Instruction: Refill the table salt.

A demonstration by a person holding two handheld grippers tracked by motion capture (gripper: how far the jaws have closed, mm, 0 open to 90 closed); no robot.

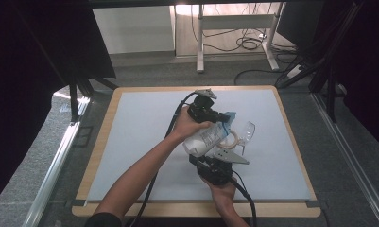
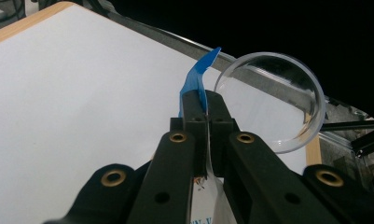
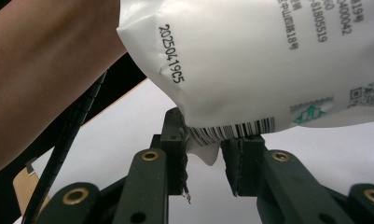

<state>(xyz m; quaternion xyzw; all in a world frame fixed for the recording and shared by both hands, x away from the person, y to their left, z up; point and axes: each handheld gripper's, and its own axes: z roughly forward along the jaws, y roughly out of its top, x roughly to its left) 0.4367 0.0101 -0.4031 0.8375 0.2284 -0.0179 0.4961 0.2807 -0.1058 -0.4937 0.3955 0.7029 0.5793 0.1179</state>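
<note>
Black right gripper (image 3: pixel 208 154) pinches the bottom corner of the white printed plastic pouch (image 1: pixel 207 138) at mid-table, left gripper (image 2: pixel 205 109) clamps its blue top; uneven tilting risks spillage beside the clear glass (image 2: pixel 273 100).

A square table (image 1: pixel 102 142) with a pale wooden edge and a light grey-white top fills the middle of the high view. It stands on grey carpet (image 1: pixel 45 142). Dark curtains (image 1: pixel 31 71) hang along the left and right edges of the frame. At the top centre, a white wall (image 1: pixel 133 28) sits beside a brightly lit strip of wooden floor, where a white desk frame (image 1: pixel 234 28) stands among tangled black cables (image 1: pixel 248 43). Metal rails (image 1: pixel 55 161) run along the floor at lower left and lower right.
</note>
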